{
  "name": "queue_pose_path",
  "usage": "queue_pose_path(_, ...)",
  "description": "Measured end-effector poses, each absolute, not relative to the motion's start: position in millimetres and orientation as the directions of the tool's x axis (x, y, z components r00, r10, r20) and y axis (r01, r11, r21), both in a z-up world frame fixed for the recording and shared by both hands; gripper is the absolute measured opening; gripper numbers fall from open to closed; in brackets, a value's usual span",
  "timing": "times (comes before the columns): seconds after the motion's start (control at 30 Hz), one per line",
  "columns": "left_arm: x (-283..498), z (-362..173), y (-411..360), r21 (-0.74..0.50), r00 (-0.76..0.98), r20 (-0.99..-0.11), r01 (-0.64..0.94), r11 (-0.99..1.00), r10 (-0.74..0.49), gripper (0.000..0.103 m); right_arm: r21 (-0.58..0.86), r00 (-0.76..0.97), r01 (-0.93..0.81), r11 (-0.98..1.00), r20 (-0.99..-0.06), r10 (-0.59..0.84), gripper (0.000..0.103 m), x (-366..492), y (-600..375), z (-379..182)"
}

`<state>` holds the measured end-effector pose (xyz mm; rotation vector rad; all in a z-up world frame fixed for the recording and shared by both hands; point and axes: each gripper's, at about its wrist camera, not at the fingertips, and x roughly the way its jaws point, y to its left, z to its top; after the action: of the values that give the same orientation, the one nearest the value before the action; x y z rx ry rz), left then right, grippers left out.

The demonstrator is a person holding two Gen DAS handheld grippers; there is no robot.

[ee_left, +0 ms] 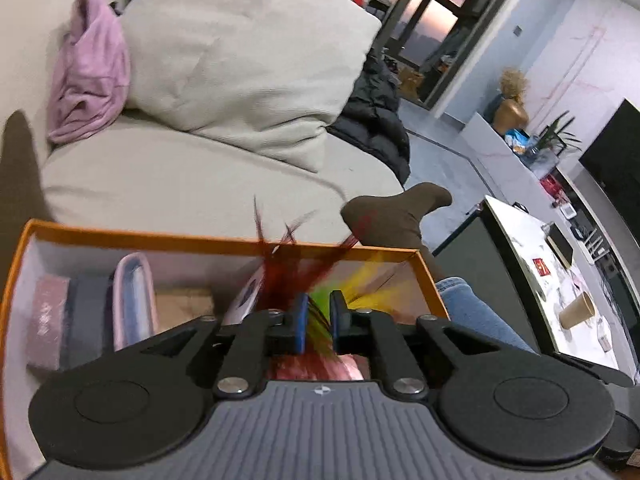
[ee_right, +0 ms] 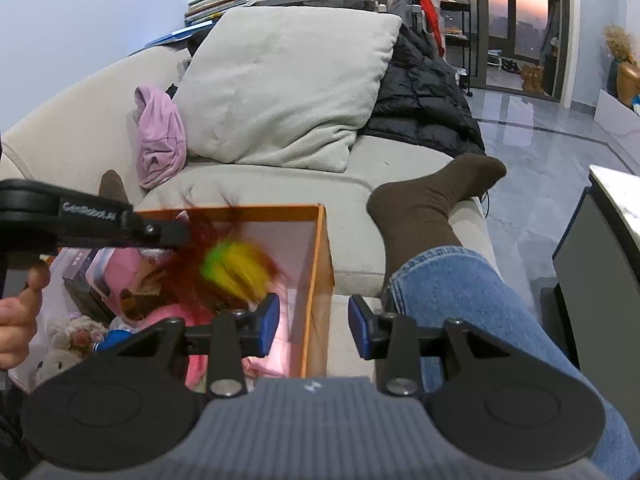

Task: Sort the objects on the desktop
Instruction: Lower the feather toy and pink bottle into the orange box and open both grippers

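An orange box (ee_right: 317, 264) lies on the sofa seat. Above it is a feather toy (ee_right: 236, 266) with red, yellow and green plumes, blurred. Its feathers (ee_left: 288, 268) run through the narrow gap between the blue pads of my left gripper (ee_left: 319, 308), which stand slightly apart, not pressing on them. From the right wrist view, the left gripper (ee_right: 180, 236) reaches in from the left, held by a hand (ee_right: 16, 320). My right gripper (ee_right: 314, 324) is open and empty, with its fingers to either side of the box's right wall. Inside the box lie a pink tape roll (ee_left: 50, 320), a pastel case (ee_left: 132, 300) and plush toys (ee_right: 64, 340).
A beige cushion (ee_right: 288, 88), a lilac cloth (ee_right: 160, 136) and a black jacket (ee_right: 424, 100) lie on the sofa behind the box. The person's leg in jeans (ee_right: 460, 292) and a brown sock (ee_right: 424, 204) lies right of the box. A marble table with a paper cup (ee_left: 576, 312) stands at right.
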<state>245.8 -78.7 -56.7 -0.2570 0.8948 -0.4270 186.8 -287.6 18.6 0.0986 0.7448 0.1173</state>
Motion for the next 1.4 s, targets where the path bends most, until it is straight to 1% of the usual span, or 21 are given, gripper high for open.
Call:
queue_pose_path(0.03,241,-54,-74,-0.39,0.557,-0.691,0.249,0.887,-0.46,0.013,0.136,0.73,-0.07,0.988,-0.669,0.143,0.041,185,-288,19)
queue_pose_path(0.13,223,-44,-62,-0.373,0.595,-0.678,0.226,0.9,-0.431,0.019,0.152,0.741,-0.067,0.986,-0.654,0.151,0.042,177,-288,21)
queue_pose_path(0.17,215,-41,-57,-0.362,0.614,-0.674,0.211,0.908,-0.411,0.021,0.157,0.749,-0.069,0.985,-0.644,0.155,0.044,173,-287,22)
queue_pose_path(0.2,208,-36,-54,-0.351,0.631,-0.668,0.201,0.914,-0.395,0.021,0.163,0.757,-0.073,0.984,-0.633,0.161,0.047,168,-286,24)
queue_pose_path(0.4,150,-9,-36,-0.284,0.731,-0.593,0.203,0.937,-0.338,0.023,0.189,0.799,-0.142,0.972,-0.558,0.225,0.048,142,-268,35)
queue_pose_path(0.5,124,3,-31,-0.25,0.769,-0.563,0.189,0.95,-0.302,0.023,0.18,0.818,-0.191,0.965,-0.515,0.258,0.054,129,-254,40)
queue_pose_path(0.63,94,11,-26,-0.184,0.824,-0.519,0.153,0.971,-0.228,0.025,0.146,0.838,-0.242,0.959,-0.468,0.282,0.054,112,-235,48)
queue_pose_path(0.73,77,15,-25,-0.144,0.855,-0.48,0.145,0.979,-0.197,0.035,0.144,0.851,-0.264,0.954,-0.43,0.301,0.055,100,-227,54)
queue_pose_path(0.77,74,16,-25,-0.14,0.863,-0.466,0.143,0.98,-0.193,0.045,0.144,0.858,-0.268,0.952,-0.413,0.304,0.057,96,-225,57)
queue_pose_path(0.8,71,17,-24,-0.14,0.872,-0.452,0.138,0.98,-0.188,0.061,0.144,0.867,-0.268,0.953,-0.395,0.304,0.061,91,-223,59)
queue_pose_path(0.83,68,18,-24,-0.142,0.882,-0.435,0.133,0.981,-0.182,0.067,0.143,0.878,-0.266,0.953,-0.373,0.3,0.064,86,-223,61)
queue_pose_path(0.9,63,18,-25,-0.139,0.899,-0.402,0.128,0.982,-0.173,0.085,0.142,0.899,-0.259,0.955,-0.327,0.292,0.075,78,-222,64)
queue_pose_path(0.97,61,14,-28,-0.116,0.915,-0.371,0.122,0.986,-0.157,0.09,0.139,0.91,-0.25,0.958,-0.306,0.282,0.08,74,-220,64)
queue_pose_path(1.0,60,10,-30,-0.104,0.92,-0.364,0.112,0.988,-0.142,0.091,0.135,0.908,-0.244,0.96,-0.316,0.275,0.08,74,-218,62)
queue_pose_path(1.1,68,-9,-35,-0.093,0.9,-0.423,0.072,0.993,-0.105,0.091,0.122,0.897,-0.23,0.965,-0.358,0.26,0.08,78,-214,51)
queue_pose_path(1.23,81,-32,-32,-0.136,0.852,-0.513,0.034,0.99,-0.1,0.091,0.09,0.882,-0.212,0.973,-0.412,0.23,0.08,81,-211,33)
queue_pose_path(1.4,86,-49,-36,-0.108,0.826,-0.558,0.03,0.994,-0.086,0.091,0.073,0.858,-0.184,0.98,-0.475,0.196,0.08,88,-212,11)
